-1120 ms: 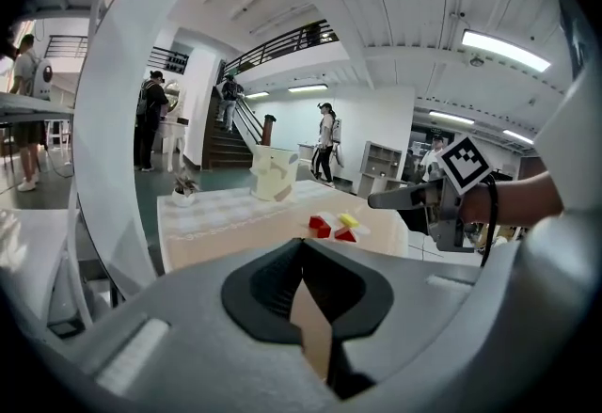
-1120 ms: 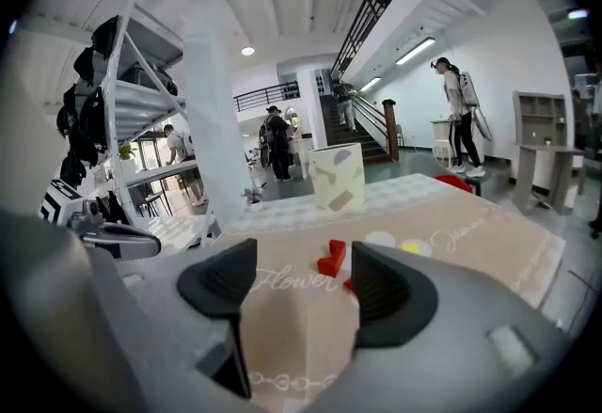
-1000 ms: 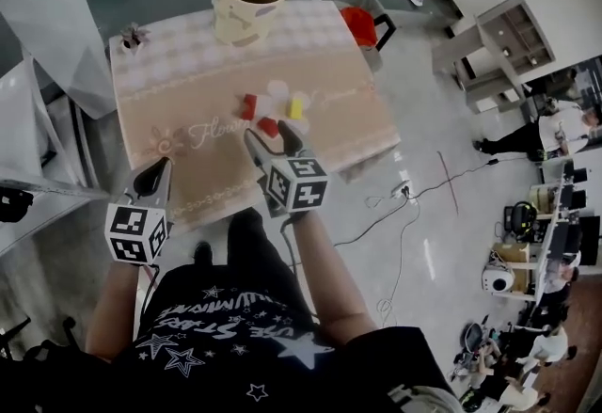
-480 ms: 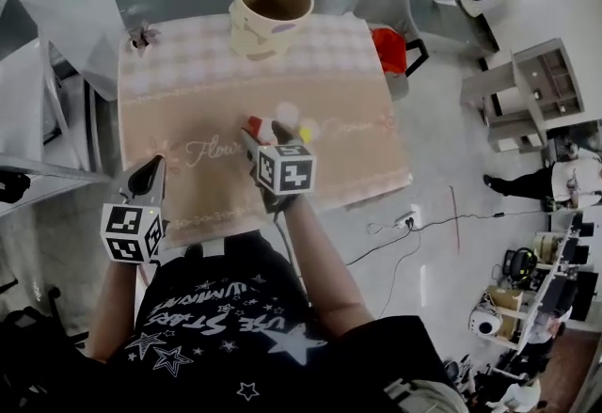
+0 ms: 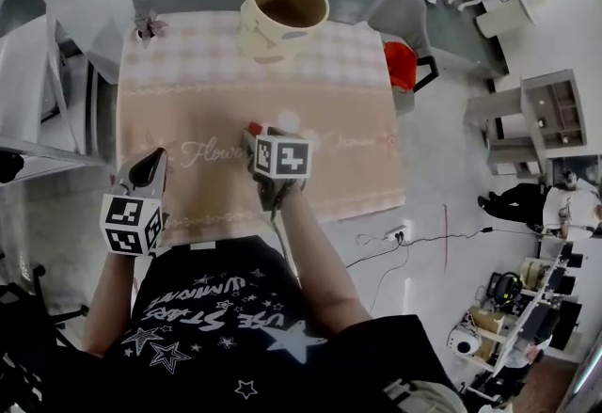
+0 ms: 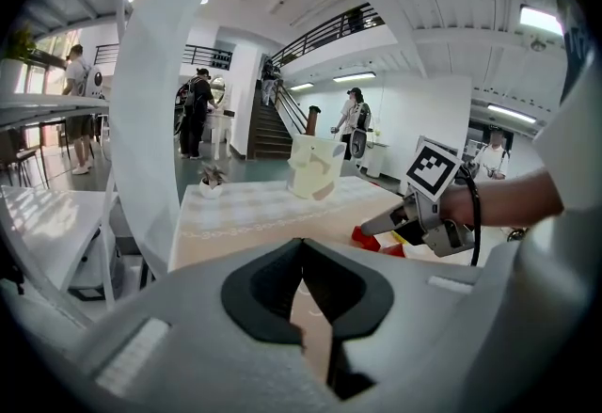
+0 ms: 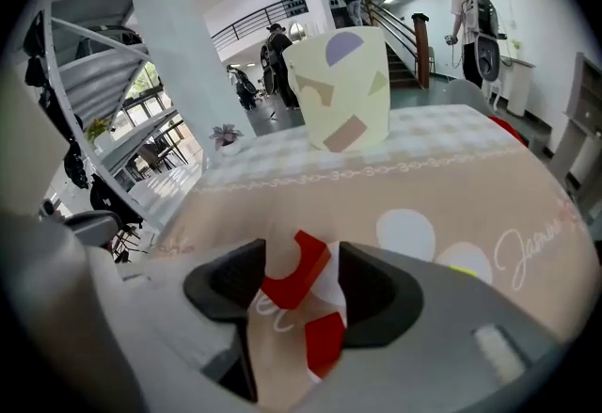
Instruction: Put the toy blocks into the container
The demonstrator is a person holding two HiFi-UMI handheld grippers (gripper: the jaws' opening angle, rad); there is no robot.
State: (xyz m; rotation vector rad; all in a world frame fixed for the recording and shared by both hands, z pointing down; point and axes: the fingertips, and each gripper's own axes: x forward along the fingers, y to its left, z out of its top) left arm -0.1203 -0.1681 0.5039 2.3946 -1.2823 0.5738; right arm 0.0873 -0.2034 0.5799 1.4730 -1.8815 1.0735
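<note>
At the near left edge of the table (image 5: 367, 185), the left gripper (image 5: 150, 163) points forward and slightly down over the pink cloth, its jaws closed tip to tip with nothing between them; the bare forearm behind it runs straight back to the person's body. At mid-table, a red arch-shaped block (image 7: 293, 277) lies flat on the cloth; in the right gripper view its long axis slants from lower left to upper right, and its notch opens toward the upper left. The right gripper (image 7: 301, 275) tilts steeply down over it, forearm reaching out from the middle of the body; its jaws have just been closing and stand apart, one on each side of the block, the pads not visibly pressing. A second red block (image 7: 324, 338) lies just nearer the camera. Farther back and slightly right, the cream container (image 5: 282, 14) stands upright near the table's far edge, mouth up, well apart from the blocks.
</note>
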